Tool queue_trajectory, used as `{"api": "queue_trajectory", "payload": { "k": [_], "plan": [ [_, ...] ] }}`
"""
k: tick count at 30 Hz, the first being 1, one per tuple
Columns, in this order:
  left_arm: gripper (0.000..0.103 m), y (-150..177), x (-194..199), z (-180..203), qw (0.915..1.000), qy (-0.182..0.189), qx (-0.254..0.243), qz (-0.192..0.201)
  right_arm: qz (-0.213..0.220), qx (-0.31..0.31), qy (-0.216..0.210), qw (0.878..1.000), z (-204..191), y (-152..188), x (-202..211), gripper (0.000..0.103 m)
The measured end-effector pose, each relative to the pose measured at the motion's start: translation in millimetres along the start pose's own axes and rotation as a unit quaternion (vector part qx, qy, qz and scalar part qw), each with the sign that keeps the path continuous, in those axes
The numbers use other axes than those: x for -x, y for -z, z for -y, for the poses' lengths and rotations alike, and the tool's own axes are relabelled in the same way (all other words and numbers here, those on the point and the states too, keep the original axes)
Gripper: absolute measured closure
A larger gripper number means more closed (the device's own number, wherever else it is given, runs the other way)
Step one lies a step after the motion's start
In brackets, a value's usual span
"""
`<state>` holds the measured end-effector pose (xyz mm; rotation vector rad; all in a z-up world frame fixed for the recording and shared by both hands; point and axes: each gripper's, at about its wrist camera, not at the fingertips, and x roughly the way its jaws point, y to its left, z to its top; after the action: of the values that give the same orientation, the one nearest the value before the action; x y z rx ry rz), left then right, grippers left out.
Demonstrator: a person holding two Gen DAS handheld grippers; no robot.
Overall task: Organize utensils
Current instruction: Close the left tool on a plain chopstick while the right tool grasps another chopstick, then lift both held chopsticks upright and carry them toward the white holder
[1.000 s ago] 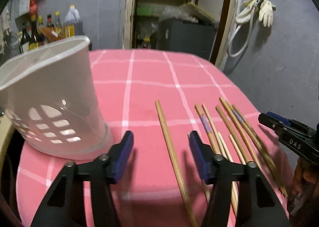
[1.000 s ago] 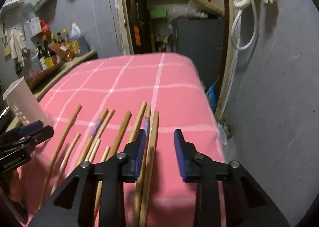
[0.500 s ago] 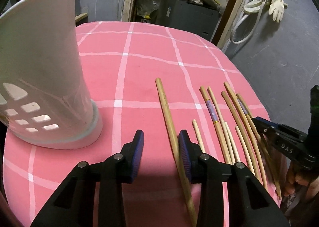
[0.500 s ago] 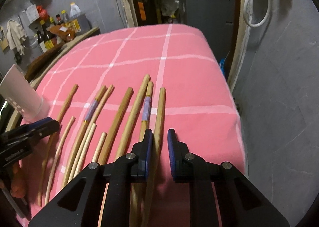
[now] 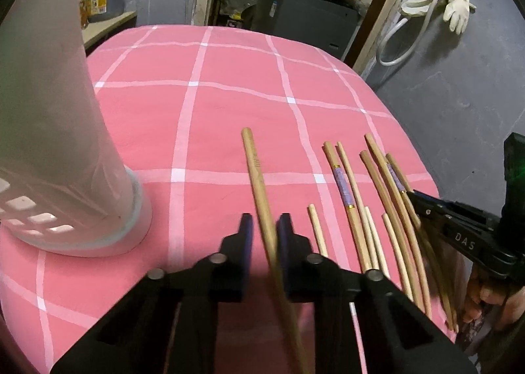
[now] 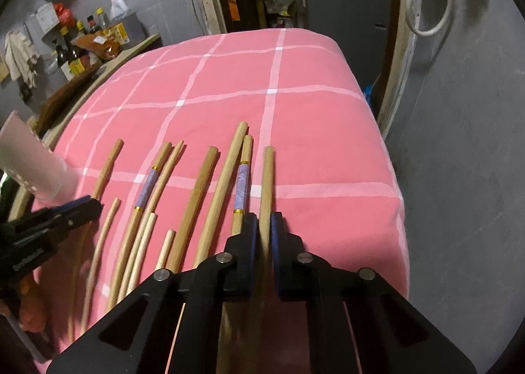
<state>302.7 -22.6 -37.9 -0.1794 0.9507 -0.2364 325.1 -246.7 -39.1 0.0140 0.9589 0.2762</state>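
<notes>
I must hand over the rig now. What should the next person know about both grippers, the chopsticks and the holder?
Left gripper: jaws just closed on the leftmost chopstick.
Right gripper: jaws just closed on the rightmost chopstick.
Other chopsticks lie side by side on the pink cloth.
White holder stands at the left; no chopstick shows in it.
Left: carry every chopstick to the holder.

A cluttered home kitchen or utility room: sauce bottles [image 6: 70, 55] on a counter at upper left, rubber gloves [image 5: 454, 8] hanging upper right, pink checked tablecloth [image 5: 229, 104] filling the centre.
</notes>
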Motion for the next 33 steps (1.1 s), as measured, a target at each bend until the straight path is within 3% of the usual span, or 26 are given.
{"api": "queue_trajectory", "payload": {
  "k": [7,14,17,22,28,33],
  "plan": [
    [0.098,6,12,2,0.9999,0.012,0.006,0.008,0.049,-0.039,-0.041,0.997,2,15,26,0.098],
    [0.098,18,57,13,0.9943,0.022,-0.012,0.103,0.158,-0.033,-0.080,0.984,-22,36,70,0.098],
    [0.098,27,85,17,0.9851,0.028,-0.017,0.169,0.224,-0.032,-0.111,0.968,-37,43,89,0.098],
    [0.098,30,121,13,0.9686,0.027,-0.015,0.247,0.317,-0.005,-0.163,0.934,-71,41,107,0.098],
    [0.098,14,168,-6,0.9466,0.019,0.000,0.322,0.381,0.019,-0.215,0.899,-113,15,122,0.098],
    [0.098,-8,202,-44,0.9315,0.008,0.020,0.363,0.405,0.014,-0.264,0.875,-147,-15,127,0.098]
  ]
}}
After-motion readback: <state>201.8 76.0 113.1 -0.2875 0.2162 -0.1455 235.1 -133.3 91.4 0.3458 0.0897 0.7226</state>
